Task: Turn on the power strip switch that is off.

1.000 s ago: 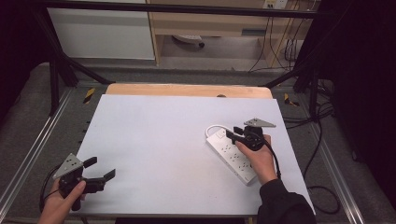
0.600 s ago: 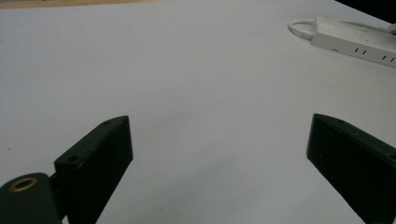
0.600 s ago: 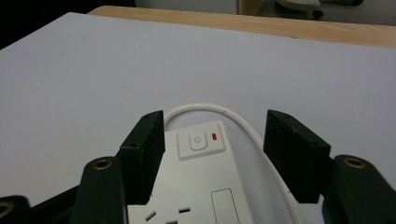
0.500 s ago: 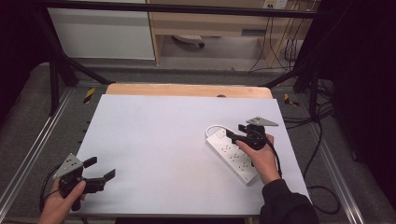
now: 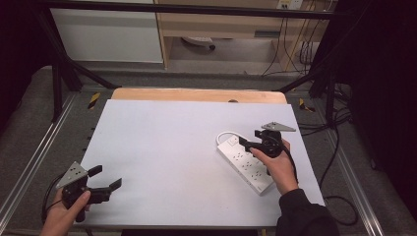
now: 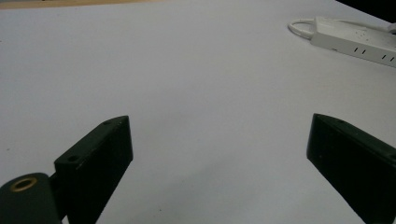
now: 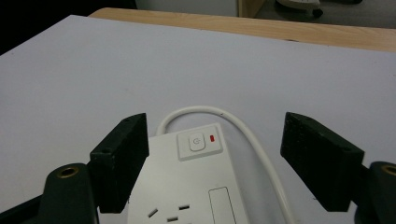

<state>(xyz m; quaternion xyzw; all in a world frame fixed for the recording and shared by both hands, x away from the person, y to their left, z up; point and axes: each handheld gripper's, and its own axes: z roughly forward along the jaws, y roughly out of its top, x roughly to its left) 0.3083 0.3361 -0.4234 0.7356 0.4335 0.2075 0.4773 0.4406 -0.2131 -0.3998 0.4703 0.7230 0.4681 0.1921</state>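
Note:
A white power strip (image 5: 244, 164) lies slantwise at the right of the white table top (image 5: 167, 147), its cable (image 7: 243, 126) looping off the far end. My right gripper (image 5: 250, 139) hovers over that end, pointing left. Its jaws have just been opening and stand wide on either side of the strip's switch button (image 7: 197, 142) with its red mark, touching nothing. In the right gripper view the strip (image 7: 196, 191) runs under the gripper (image 7: 217, 126). My left gripper (image 5: 106, 177) rests open and bare at the front left corner. From the left gripper (image 6: 217, 126) the strip (image 6: 355, 39) lies far off.
A wooden edge (image 5: 196, 94) borders the table's far side. Metal frame rails (image 5: 29, 162) run along both sides. Black cables (image 5: 339, 147) trail on the floor at the right, and a cabinet (image 5: 108, 34) stands behind the table.
The right gripper's jaws have spread wider over the switch end of the strip, with the hand barely shifting. The left hand has kept still.

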